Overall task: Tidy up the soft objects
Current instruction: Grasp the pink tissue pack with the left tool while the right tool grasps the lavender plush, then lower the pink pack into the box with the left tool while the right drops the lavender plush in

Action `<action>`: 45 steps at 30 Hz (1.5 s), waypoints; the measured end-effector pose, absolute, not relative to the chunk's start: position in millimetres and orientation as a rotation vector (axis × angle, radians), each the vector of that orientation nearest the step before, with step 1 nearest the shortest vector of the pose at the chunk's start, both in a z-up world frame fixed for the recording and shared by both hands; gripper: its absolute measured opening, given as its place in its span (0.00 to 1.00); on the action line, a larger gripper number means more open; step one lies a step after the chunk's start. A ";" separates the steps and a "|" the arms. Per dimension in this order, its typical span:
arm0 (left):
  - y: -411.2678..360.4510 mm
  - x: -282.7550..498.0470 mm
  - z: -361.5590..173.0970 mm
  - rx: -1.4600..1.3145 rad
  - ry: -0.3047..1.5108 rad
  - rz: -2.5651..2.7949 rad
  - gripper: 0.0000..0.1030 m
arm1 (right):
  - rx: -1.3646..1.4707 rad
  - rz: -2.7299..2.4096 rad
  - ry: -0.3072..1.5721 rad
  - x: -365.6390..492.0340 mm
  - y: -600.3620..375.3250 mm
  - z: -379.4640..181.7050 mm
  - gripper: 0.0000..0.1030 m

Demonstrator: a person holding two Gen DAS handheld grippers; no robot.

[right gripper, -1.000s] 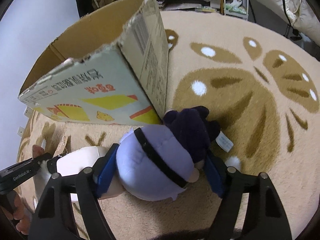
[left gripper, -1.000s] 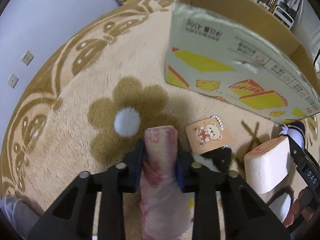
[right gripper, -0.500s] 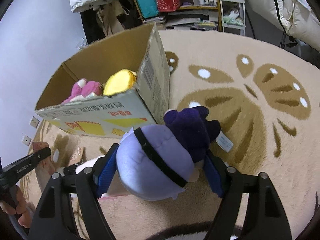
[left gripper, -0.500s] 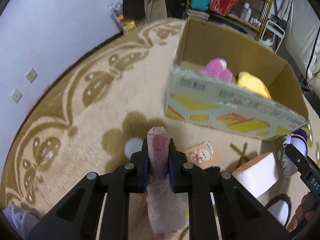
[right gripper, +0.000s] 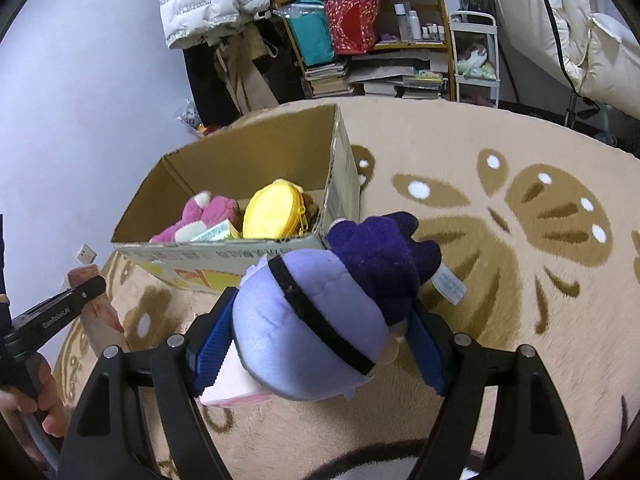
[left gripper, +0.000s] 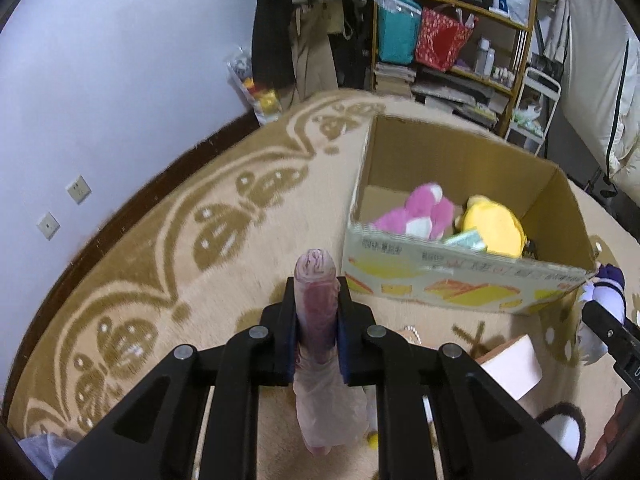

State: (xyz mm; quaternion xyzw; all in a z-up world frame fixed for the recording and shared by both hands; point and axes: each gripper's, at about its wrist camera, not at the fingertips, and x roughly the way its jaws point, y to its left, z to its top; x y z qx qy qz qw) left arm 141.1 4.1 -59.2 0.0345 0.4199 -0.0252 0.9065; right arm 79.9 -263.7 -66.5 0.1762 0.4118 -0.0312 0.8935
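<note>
Plush, lavender w/ dark purple top and black band, sits clamped between blue pads of right gripper, off the rug, just in front of the box corner. Left gripper is squeezed tight on a pink roll in clear wrap; roll stands upright between jaws, held above rug, left of box. Box is open-topped, on rug, holding pink toy, yellow pouch and a small green pack. White-pink block lies on rug near box front. Hand on left gripper handle shows at right cam's edge.
</note>
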 end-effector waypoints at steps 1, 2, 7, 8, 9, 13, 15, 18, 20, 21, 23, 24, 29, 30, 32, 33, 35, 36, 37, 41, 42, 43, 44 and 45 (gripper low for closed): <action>4.9 140.3 -55.1 0.069 0.853 -0.049 0.14 | 0.364 -0.069 0.850 79.2 -264.7 -65.2 0.80; 4.4 140.0 -51.4 0.071 0.848 -0.055 0.14 | 0.361 -0.075 0.844 78.4 -265.6 -63.3 0.80; 3.9 141.6 -35.8 0.093 0.809 -0.049 0.14 | 0.343 -0.082 0.796 76.2 -269.5 -48.2 0.80; 4.4 142.8 -31.6 0.091 0.797 -0.050 0.14 | 0.337 -0.085 0.786 77.0 -269.8 -44.7 0.80; 5.1 144.4 -26.9 0.085 0.784 -0.051 0.14 | 0.328 -0.089 0.775 77.7 -269.9 -41.1 0.80; 2.4 153.4 -11.5 0.093 0.727 -0.049 0.14 | 0.306 -0.078 0.721 82.6 -269.7 -23.9 0.80; -1.5 158.5 -3.6 0.107 0.701 -0.055 0.14 | 0.286 -0.064 0.702 88.1 -268.8 -17.3 0.80; -8.2 166.5 11.8 0.119 0.658 -0.066 0.14 | 0.233 -0.038 0.680 102.7 -263.9 -6.3 0.80; -12.9 170.8 22.6 0.135 0.628 -0.074 0.14 | 0.216 -0.029 0.667 111.5 -261.3 -1.0 0.80; -15.5 172.5 26.8 0.144 0.614 -0.075 0.14 | 0.214 -0.022 0.658 115.9 -260.1 1.9 0.80; -21.2 176.5 35.7 0.170 0.583 -0.073 0.14 | 0.196 -0.013 0.642 122.4 -256.4 6.0 0.81; -24.6 179.0 39.2 0.183 0.567 -0.072 0.14 | 0.183 -0.007 0.634 125.4 -254.2 7.4 0.81; -40.2 190.0 51.1 0.206 0.522 -0.098 0.14 | 0.154 0.010 0.607 142.3 -246.9 10.0 0.81; -43.1 192.1 52.5 0.198 0.521 -0.111 0.14 | 0.149 0.011 0.601 145.4 -245.7 9.8 0.81; -50.6 193.6 52.8 0.208 0.510 -0.115 0.14 | 0.129 0.013 0.595 150.9 -244.3 8.9 0.81; -55.0 193.7 52.1 0.223 0.500 -0.115 0.14 | 0.121 0.011 0.595 155.5 -244.2 7.9 0.82; -60.6 193.1 49.6 0.238 0.487 -0.127 0.14 | 0.111 0.018 0.594 163.4 -243.5 5.0 0.82; -63.5 193.9 47.4 0.236 0.488 -0.143 0.14 | 0.107 0.019 0.595 167.0 -243.1 2.9 0.82; -64.8 195.5 44.5 0.219 0.494 -0.164 0.14 | 0.106 0.023 0.595 169.0 -242.4 1.1 0.82; -67.5 205.5 26.1 0.167 0.556 -0.214 0.14 | 0.112 0.015 0.595 174.3 -241.4 -11.0 0.83; -68.6 207.2 21.5 0.165 0.569 -0.221 0.15 | 0.115 0.017 0.602 176.0 -241.6 -13.4 0.83; -70.3 209.5 15.8 0.166 0.583 -0.224 0.16 | 0.118 0.021 0.611 177.1 -242.5 -15.7 0.83; -71.8 210.3 11.9 0.175 0.585 -0.214 0.17 | 0.119 0.023 0.620 177.9 -243.3 -18.8 0.84; -73.4 211.0 8.8 0.188 0.593 -0.207 0.18 | 0.121 0.023 0.625 178.0 -244.3 -21.1 0.85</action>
